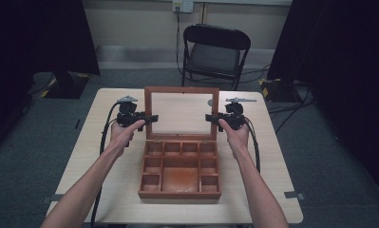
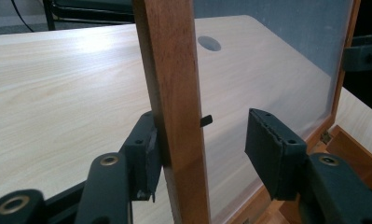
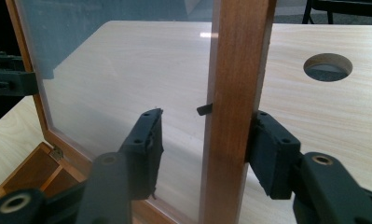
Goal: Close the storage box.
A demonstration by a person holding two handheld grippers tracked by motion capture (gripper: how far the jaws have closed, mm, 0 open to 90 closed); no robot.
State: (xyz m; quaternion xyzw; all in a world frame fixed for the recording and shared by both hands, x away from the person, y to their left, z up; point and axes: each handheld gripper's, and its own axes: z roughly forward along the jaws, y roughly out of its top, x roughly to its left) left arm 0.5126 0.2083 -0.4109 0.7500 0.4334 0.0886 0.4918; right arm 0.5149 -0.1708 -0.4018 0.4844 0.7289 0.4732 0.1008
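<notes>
A pale wooden desk [image 1: 82, 156] stands in a dim room, a black folding chair [image 1: 214, 52] behind its far edge. At the desk's middle sits an open wooden box [image 1: 180, 173] — its tray is split into small compartments around one larger central well, all of them bare. The box's lid [image 1: 181, 114], a wooden frame around a clear pane, stands upright on its hinges at the back of the tray.

A person's two forearms reach in from the near side, one to each side rail of the lid. The left gripper [image 2: 200, 144] straddles the left rail: in the left gripper view one pad lies against the wood on the outer face, while the other pad stands off from it on the pane side, so the jaws are spread and not yet pinching. The right gripper [image 3: 204, 144] mirrors it on the right rail — one pad at the wood's outer face, the other clear of the pane.

A round cable hole [image 3: 327, 66] is cut in the desk behind the lid.
</notes>
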